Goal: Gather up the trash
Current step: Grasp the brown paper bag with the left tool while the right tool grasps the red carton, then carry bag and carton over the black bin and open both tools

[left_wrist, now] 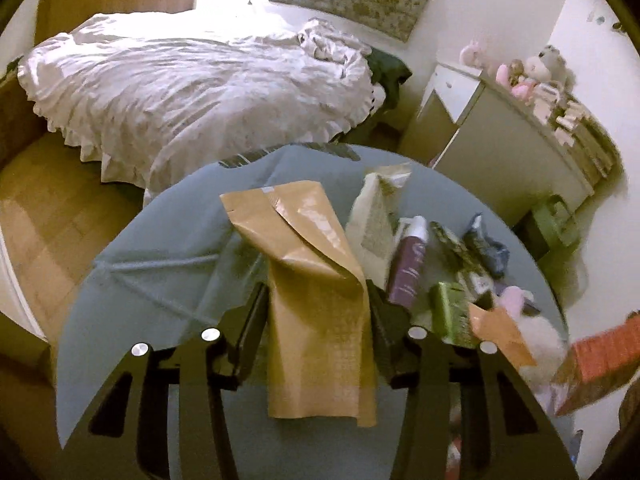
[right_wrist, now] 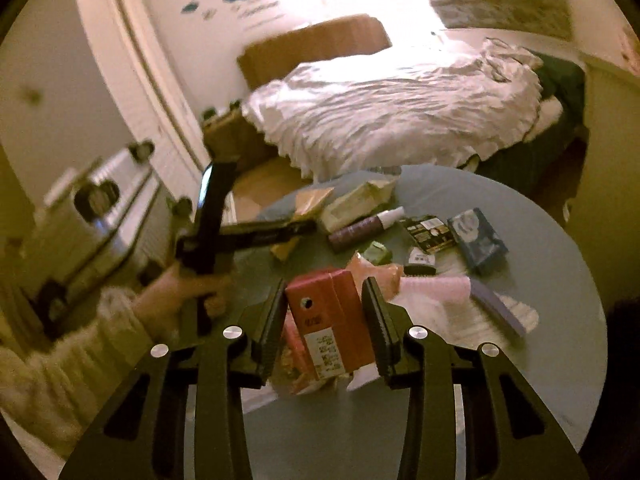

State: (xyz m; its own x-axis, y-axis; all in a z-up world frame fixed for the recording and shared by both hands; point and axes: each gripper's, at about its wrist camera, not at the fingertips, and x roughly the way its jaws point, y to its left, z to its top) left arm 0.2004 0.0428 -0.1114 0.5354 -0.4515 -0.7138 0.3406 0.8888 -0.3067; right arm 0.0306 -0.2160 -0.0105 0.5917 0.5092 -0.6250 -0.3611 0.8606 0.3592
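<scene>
A round grey table (left_wrist: 160, 248) carries trash. My left gripper (left_wrist: 316, 312) has its fingers on either side of a brown paper pouch (left_wrist: 316, 280) and is shut on it; the pouch bends over between the jaws. My right gripper (right_wrist: 325, 316) is shut on a red carton (right_wrist: 332, 320) with a white label, held above the table (right_wrist: 520, 208). The red carton also shows at the right edge of the left wrist view (left_wrist: 596, 364). The left gripper and the hand holding it show in the right wrist view (right_wrist: 256, 232), with the brown pouch (right_wrist: 312, 200) at its tips.
On the table lie a purple bottle (left_wrist: 412, 264), a pale bag (left_wrist: 376, 208), a green packet (left_wrist: 452, 312), a dark blue packet (right_wrist: 476, 240), a pink item (right_wrist: 436, 292) and an orange wrapper (left_wrist: 496, 328). A bed (left_wrist: 200, 92) stands behind, a cabinet (left_wrist: 508, 148) at right.
</scene>
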